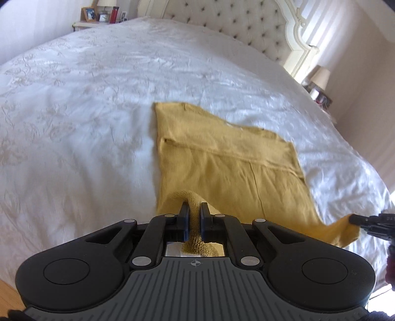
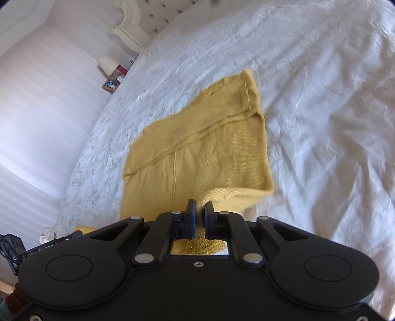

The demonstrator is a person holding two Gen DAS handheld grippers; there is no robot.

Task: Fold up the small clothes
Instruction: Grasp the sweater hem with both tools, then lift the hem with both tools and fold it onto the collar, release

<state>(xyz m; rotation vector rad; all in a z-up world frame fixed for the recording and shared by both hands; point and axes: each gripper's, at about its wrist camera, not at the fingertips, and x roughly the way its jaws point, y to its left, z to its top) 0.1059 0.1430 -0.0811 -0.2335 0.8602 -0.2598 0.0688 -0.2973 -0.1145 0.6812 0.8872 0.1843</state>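
Note:
A mustard-yellow knit garment [image 1: 227,158] lies spread on the white bedspread [image 1: 86,111], its sleeves folded in over the body. My left gripper [image 1: 195,207] is shut on the garment's near left corner and lifts it off the bed. My right gripper [image 2: 200,206] is shut on the near right corner of the garment [image 2: 202,138]. The right gripper also shows at the right edge of the left wrist view [image 1: 355,219], pinching the cloth. The left gripper's tips show at the lower left of the right wrist view [image 2: 76,233].
A tufted cream headboard [image 1: 246,24] stands at the far end of the bed. A nightstand [image 1: 103,17] with frames and a red bottle is at the far left. A lamp [image 1: 321,76] stands at the right. Wood floor [image 1: 9,293] shows near left.

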